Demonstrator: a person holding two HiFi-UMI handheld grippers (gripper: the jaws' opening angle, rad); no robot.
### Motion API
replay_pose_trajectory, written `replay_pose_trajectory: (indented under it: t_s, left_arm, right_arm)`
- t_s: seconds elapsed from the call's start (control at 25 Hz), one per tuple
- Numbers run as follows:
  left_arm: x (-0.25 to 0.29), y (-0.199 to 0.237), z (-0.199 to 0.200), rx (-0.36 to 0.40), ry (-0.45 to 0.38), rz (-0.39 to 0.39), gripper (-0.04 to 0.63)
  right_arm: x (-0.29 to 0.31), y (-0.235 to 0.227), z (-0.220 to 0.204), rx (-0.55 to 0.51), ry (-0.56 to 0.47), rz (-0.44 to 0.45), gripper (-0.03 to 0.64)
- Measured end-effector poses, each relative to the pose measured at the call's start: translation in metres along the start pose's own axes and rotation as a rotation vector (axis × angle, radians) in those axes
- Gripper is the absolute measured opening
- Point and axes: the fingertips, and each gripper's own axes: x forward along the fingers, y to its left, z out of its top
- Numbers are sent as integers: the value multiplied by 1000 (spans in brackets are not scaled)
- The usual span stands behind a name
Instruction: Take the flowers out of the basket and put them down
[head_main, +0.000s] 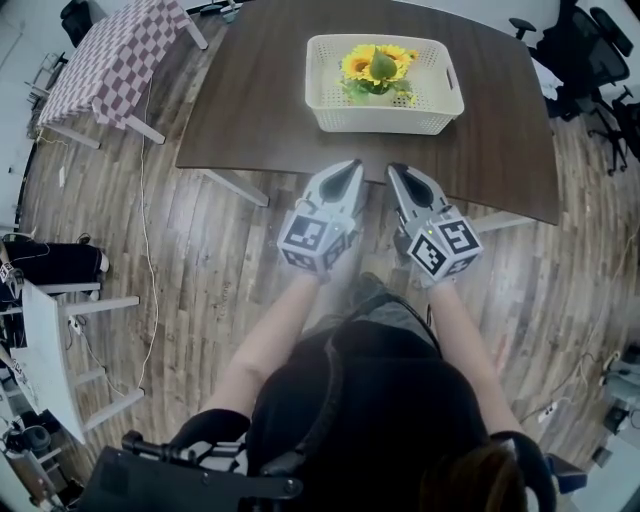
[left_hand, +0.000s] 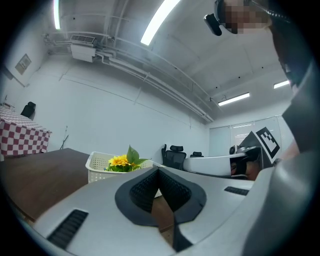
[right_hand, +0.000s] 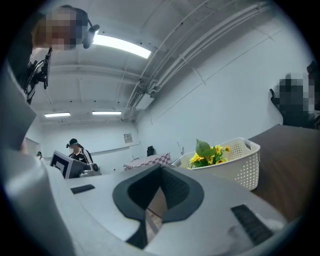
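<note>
Gripper views showed me left gripper (left_hand: 159, 171) and right gripper (right_hand: 161, 169), fingers closed, empty. Only head view showed both short of basket (head_main: 330, 116) with flowers (head_main: 376, 64) on surface (head_main: 250, 110).

Basket (head_main: 328, 108): cream plastic, rectangular, perforated walls, slot handle in each short end. Stands upright on dark brown tabletop (head_main: 260, 110), well back from near edge, long side parallel to that edge.

Flowers (head_main: 377, 68): small bunch, yellow sunflower heads, green leaves. Inside basket, mid-length, nearer far wall; one leaf rises above rim.
</note>
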Motion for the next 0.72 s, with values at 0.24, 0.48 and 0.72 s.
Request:
replay_pose_trajectory:
  t_s: [0.24, 0.48, 0.72]
  left_arm:
    - [38, 10, 17, 14, -29, -16, 0]
    - [69, 18, 25, 11, -39, -2, 0]
    - [87, 31, 30, 8, -43, 29, 0]
  right_arm:
    - [21, -28, 20, -1, -13, 17, 2]
    - [41, -48, 34, -20, -13, 51, 2]
    - [51, -69, 40, -25, -20, 66, 2]
